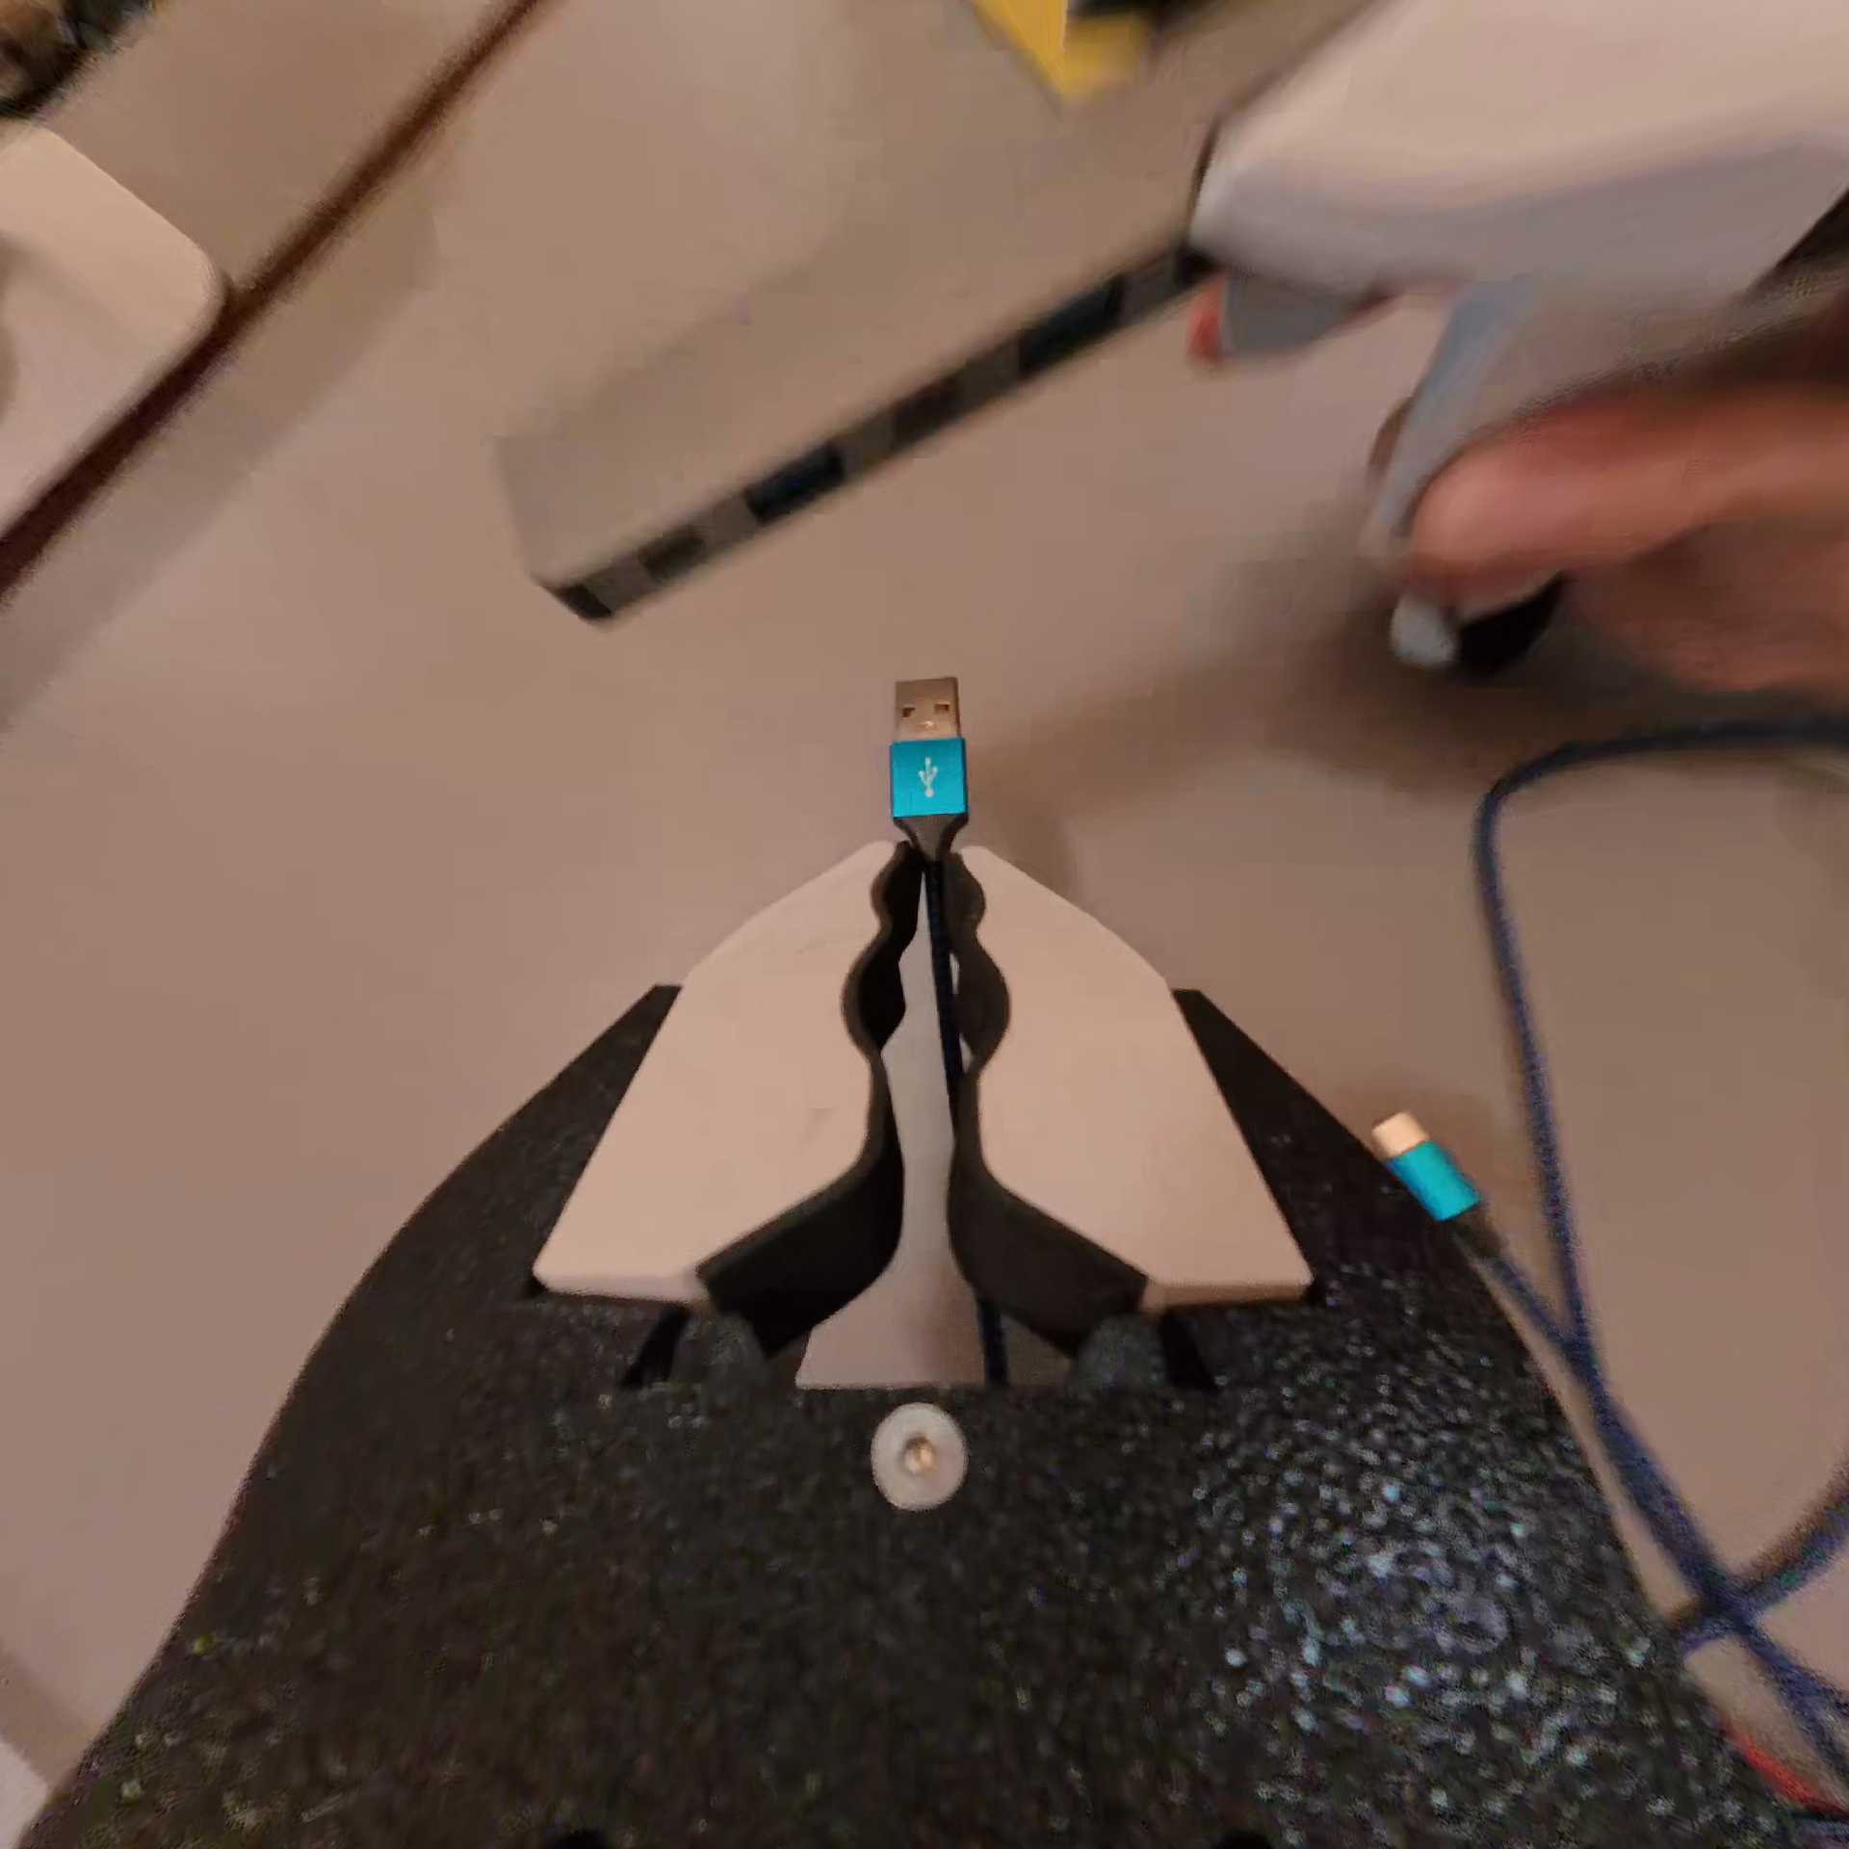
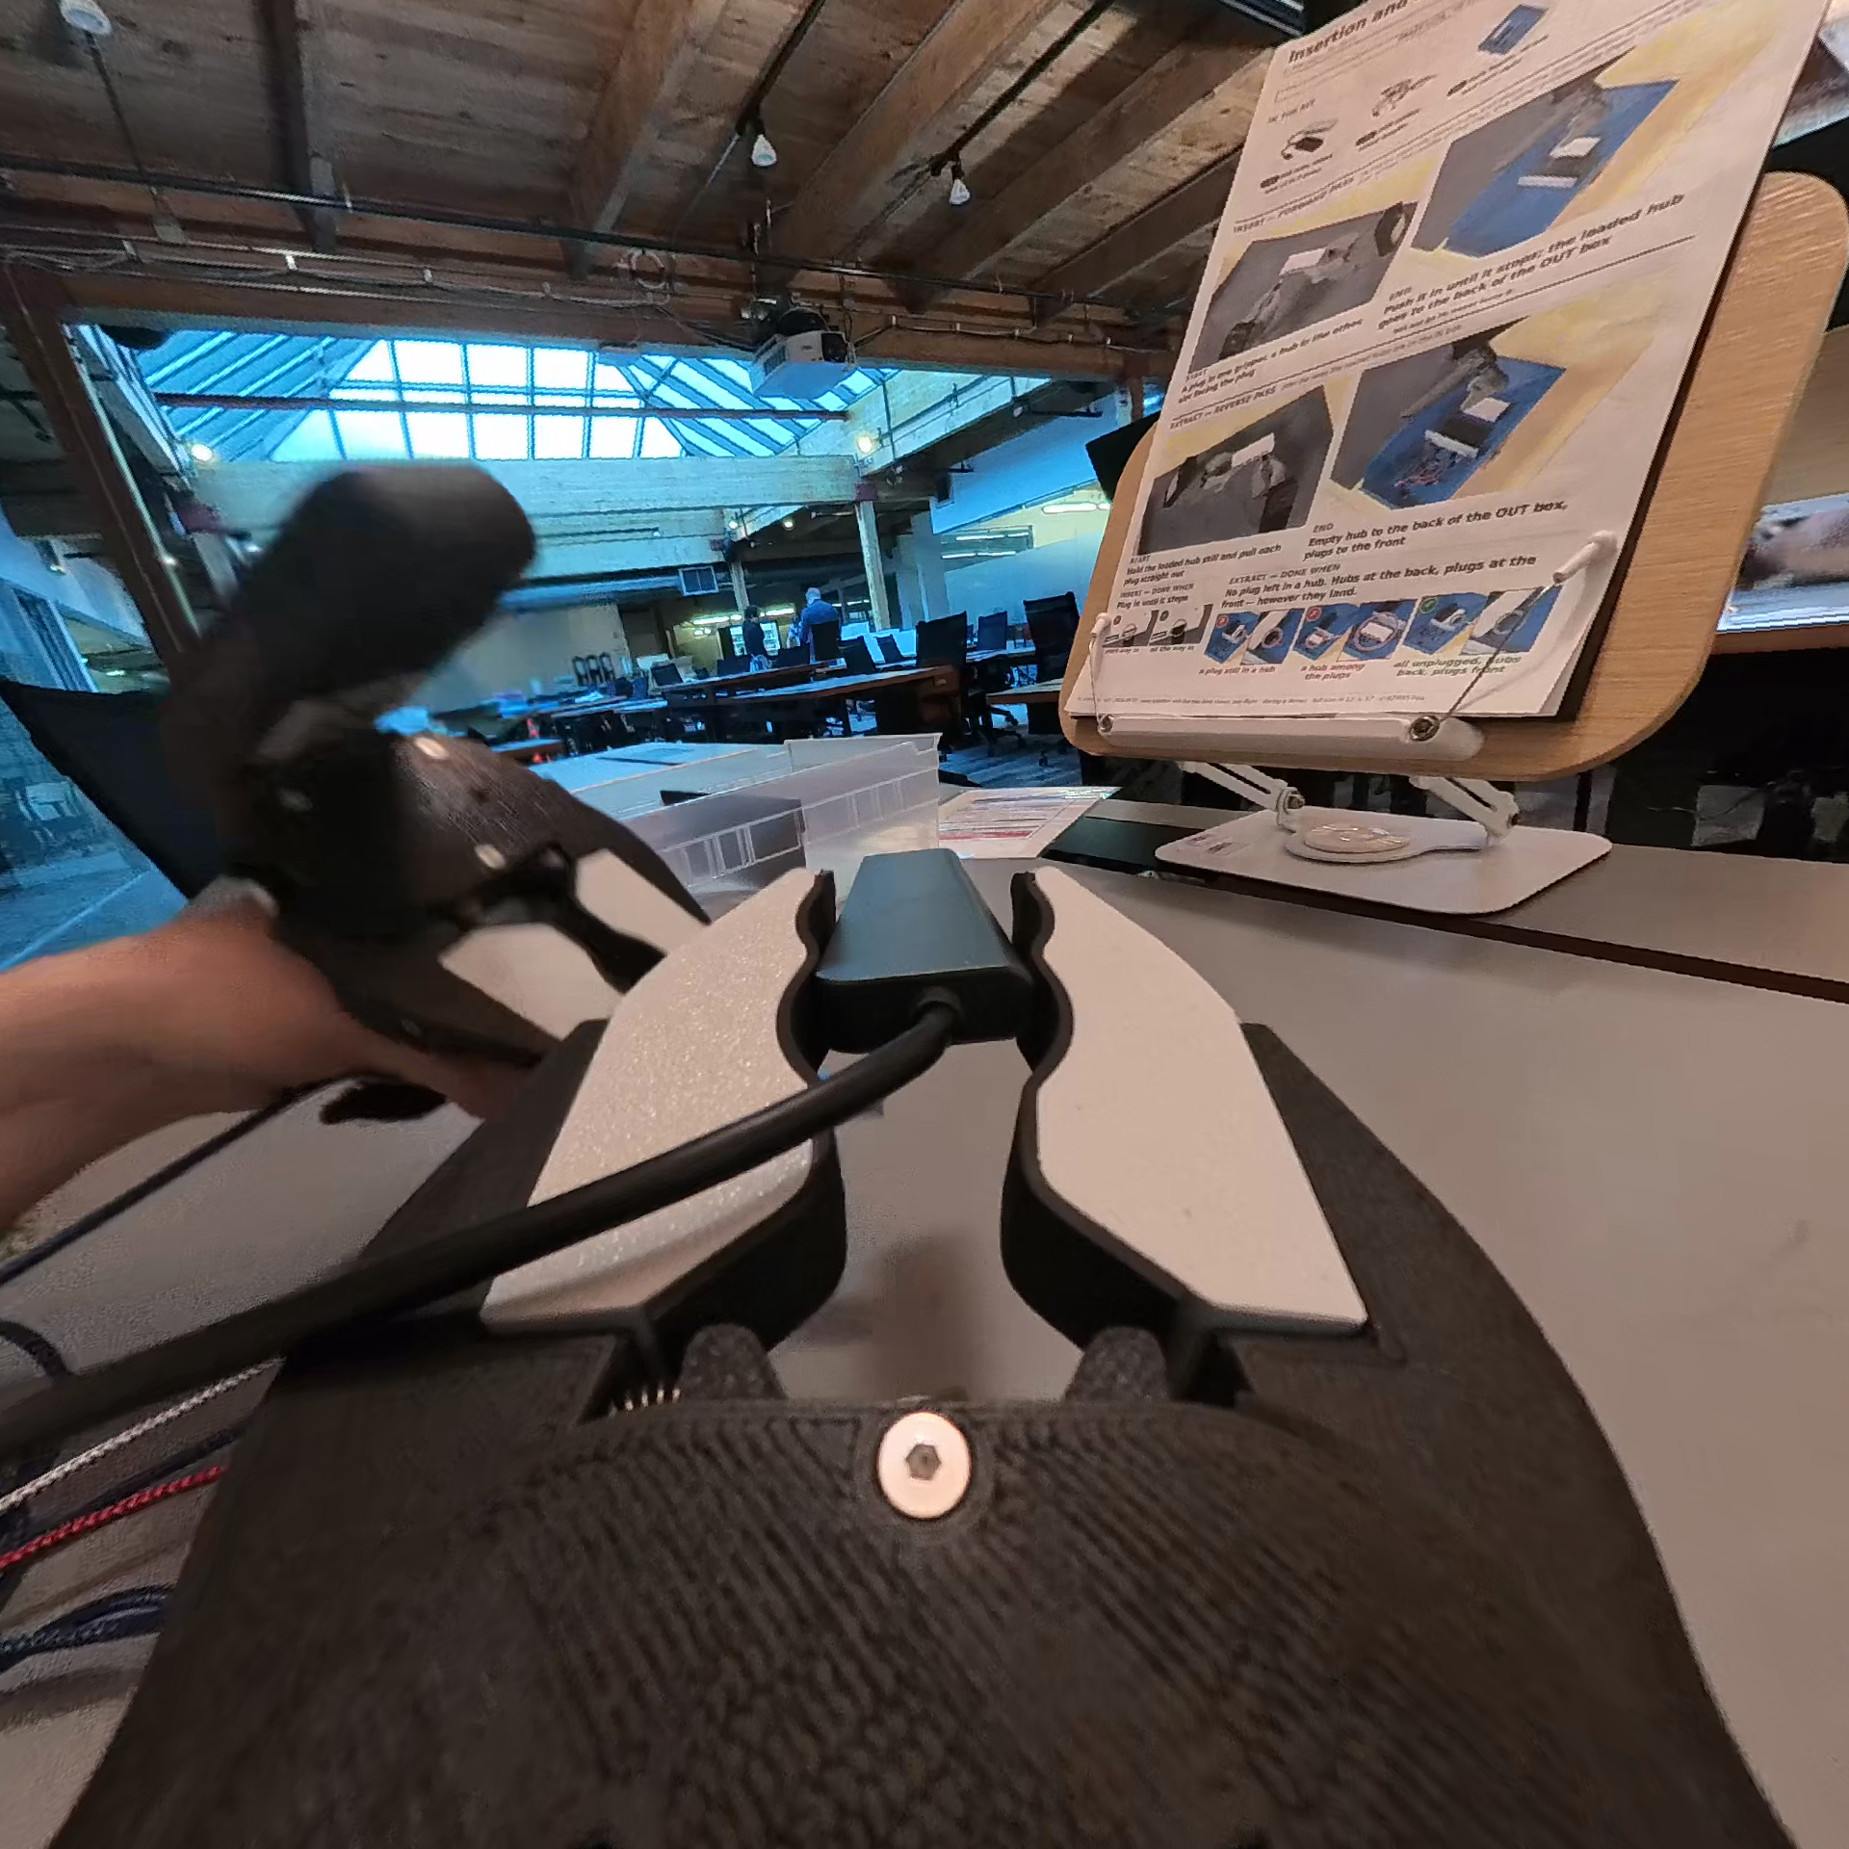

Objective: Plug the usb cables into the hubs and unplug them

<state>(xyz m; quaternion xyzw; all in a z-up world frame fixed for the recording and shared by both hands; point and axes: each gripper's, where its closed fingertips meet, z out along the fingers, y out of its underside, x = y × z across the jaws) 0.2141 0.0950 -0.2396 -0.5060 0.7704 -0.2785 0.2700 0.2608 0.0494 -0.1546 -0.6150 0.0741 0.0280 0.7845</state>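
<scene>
My left gripper (image 1: 926, 852) is shut on a blue braided USB cable (image 1: 941, 1001) just behind its teal USB-A plug (image 1: 927, 765), which points forward at a grey hub (image 1: 800, 420) a short way ahead. The plug and hub are apart. The hub's side shows several ports. My right gripper (image 2: 920, 885) is shut on the cable end of the same hub (image 2: 915, 926), whose black cord (image 2: 700, 1161) trails left. The right gripper shows blurred in the left wrist view (image 1: 1301, 290), with a hand (image 1: 1641, 520). The left gripper shows blurred in the right wrist view (image 2: 520, 900).
The cable's other teal plug (image 1: 1426, 1166) lies on the grey table (image 1: 300, 900) with loops of blue cable (image 1: 1531, 1001). A wooden stand with an instruction sheet (image 2: 1401, 400) stands at the back right. A clear plastic bin (image 2: 800, 810) sits behind the hub. Red and white cables (image 2: 100, 1521) lie at the lower left. The grippers' ends are close to 10 centimetres from one another.
</scene>
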